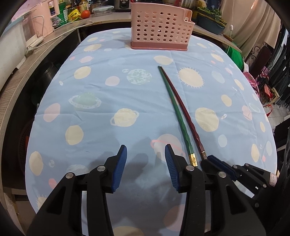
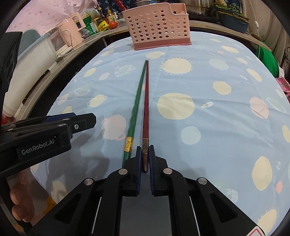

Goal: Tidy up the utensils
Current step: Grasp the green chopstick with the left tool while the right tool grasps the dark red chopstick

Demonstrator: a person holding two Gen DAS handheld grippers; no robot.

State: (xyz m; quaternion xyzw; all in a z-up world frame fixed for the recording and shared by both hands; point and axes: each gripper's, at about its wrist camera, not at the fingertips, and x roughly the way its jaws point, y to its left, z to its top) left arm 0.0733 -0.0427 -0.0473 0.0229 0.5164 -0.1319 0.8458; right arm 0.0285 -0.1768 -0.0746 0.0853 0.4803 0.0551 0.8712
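Note:
A green chopstick (image 1: pixel 174 109) and a dark red chopstick (image 1: pixel 183 107) lie side by side on the blue planet-print cloth (image 1: pixel 108 94), tips toward a pink perforated utensil basket (image 1: pixel 160 27) at the far edge. My left gripper (image 1: pixel 145 154) is open and empty, just left of the chopsticks' near ends. My right gripper (image 2: pixel 145 150) is shut on the near end of the red chopstick (image 2: pixel 146 101); the green chopstick (image 2: pixel 136 103) lies just left of it. The basket (image 2: pixel 157 23) stands straight ahead. The right gripper (image 1: pixel 213 160) also shows in the left wrist view.
A wooden counter (image 1: pixel 36 58) curves along the left with a pink kettle (image 2: pixel 72 25), a power strip, jars and a tomato (image 1: pixel 85 13). A planter with greens (image 1: pixel 210 20) stands behind the basket at right. The left gripper's body (image 2: pixel 45 132) fills the right view's left side.

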